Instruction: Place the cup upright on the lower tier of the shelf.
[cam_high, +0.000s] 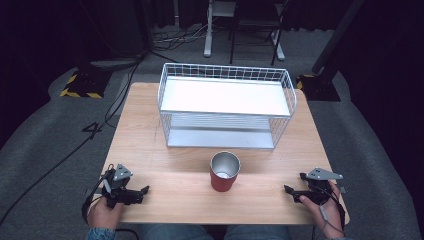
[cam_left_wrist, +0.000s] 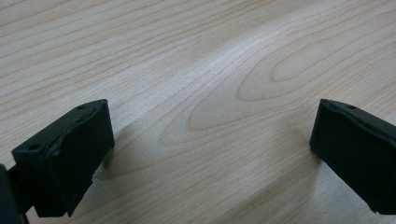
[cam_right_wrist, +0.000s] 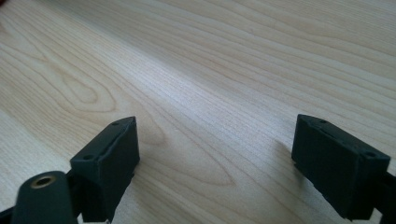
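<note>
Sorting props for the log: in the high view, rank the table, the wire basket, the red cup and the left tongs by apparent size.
1. table
2. wire basket
3. Unsure: red cup and left tongs look about alike, and the tongs sit nearer the camera.

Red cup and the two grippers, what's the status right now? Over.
Left gripper and right gripper low at the table's near edge, jaws open, empty. Red cup upright between them, untouched. Wire basket behind the cup; nothing blocking.
</note>
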